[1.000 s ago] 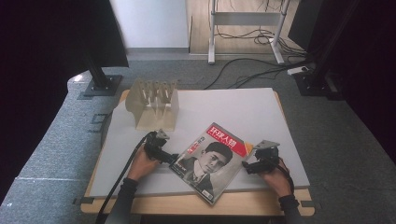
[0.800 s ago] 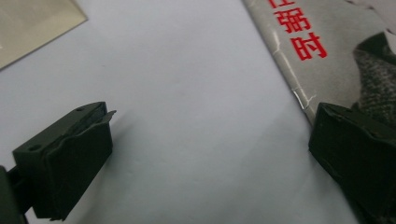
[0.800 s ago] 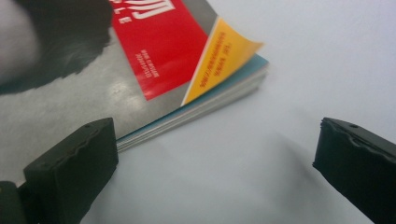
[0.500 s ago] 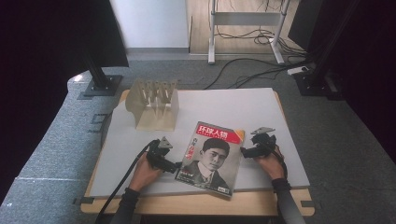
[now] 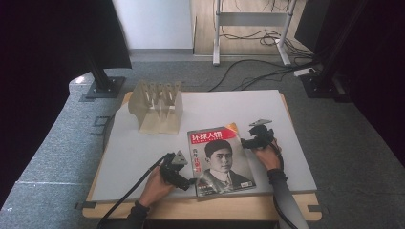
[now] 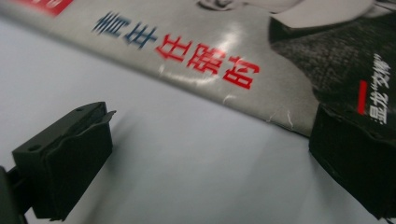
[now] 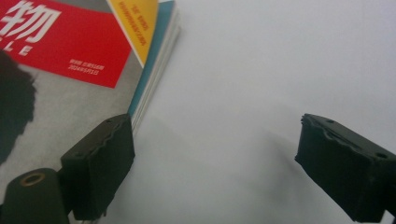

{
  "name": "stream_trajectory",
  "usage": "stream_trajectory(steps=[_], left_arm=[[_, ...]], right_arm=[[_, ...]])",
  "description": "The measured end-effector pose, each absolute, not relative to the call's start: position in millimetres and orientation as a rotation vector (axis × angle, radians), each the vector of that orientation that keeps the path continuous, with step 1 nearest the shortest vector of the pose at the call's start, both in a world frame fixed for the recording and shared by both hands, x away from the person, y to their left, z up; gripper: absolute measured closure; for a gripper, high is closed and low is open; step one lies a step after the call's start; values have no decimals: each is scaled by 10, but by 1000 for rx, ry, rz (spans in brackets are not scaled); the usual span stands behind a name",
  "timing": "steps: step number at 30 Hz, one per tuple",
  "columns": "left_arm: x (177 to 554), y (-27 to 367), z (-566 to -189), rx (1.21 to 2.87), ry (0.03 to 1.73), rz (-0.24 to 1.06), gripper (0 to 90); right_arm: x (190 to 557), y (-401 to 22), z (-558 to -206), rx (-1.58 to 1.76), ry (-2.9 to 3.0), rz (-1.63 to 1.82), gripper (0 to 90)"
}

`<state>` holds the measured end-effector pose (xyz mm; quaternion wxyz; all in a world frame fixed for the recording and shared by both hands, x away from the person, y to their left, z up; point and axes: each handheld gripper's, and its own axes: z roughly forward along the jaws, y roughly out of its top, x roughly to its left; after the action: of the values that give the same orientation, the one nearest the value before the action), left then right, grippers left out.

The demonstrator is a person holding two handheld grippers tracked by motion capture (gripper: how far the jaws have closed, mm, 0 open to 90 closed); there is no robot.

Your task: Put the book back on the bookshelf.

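A magazine (image 5: pixel 219 160) with a red title band and a portrait on its cover lies flat, almost square to the white table's (image 5: pixel 224 107) front edge. My left gripper (image 5: pixel 192 181) is open at the magazine's lower left edge. In the left gripper view (image 6: pixel 210 126) one jaw overlaps the cover (image 6: pixel 210 56) and the other is over bare table. My right gripper (image 5: pixel 243 141) is open at the magazine's upper right edge. In the right gripper view (image 7: pixel 212 130) its jaws have just been closing a little, with only table between them. One jaw stands beside the page edges (image 7: pixel 154 79).
A pale wooden slotted rack (image 5: pixel 157 107) stands at the table's back left. Dark monitor stands (image 5: pixel 102 81) and cables (image 5: pixel 248 71) are on the grey floor beyond the table.
The magazine has turned counter-clockwise from a tilt to nearly straight. My right gripper moved up and left along its right edge. My left gripper moved right and toward the person.
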<state>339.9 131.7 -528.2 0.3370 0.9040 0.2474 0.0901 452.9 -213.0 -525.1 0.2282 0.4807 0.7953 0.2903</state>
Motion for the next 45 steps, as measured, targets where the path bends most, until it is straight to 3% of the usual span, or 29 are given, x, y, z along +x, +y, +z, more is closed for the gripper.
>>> stream_trajectory(steps=[5, 12, 22, 24, 35, 45], left_arm=[[3437, 1333, -5276, 2347, 640, 203, 0], [3612, 1393, -5281, 2333, 743, 270, 0], [3593, 1300, -5283, 2336, 731, 278, 0], [3593, 1291, -5284, 2336, 733, 275, 0], [3595, 1290, -5286, 2336, 735, 272, 0], [3593, 1287, -5288, 2335, 737, 272, 0]], right_arm=[[4580, -2104, -5236, 1310, 2217, 809, 119], [4495, -2133, -5125, 1311, 2284, 965, 90], [4618, -1806, -5219, 1280, 2412, 1046, 190], [4641, -1792, -5215, 1299, 2407, 1066, 243], [4516, -1984, -5199, 1438, 2435, 1291, 388], [4654, -1788, -5140, 1310, 2489, 1145, 476]])
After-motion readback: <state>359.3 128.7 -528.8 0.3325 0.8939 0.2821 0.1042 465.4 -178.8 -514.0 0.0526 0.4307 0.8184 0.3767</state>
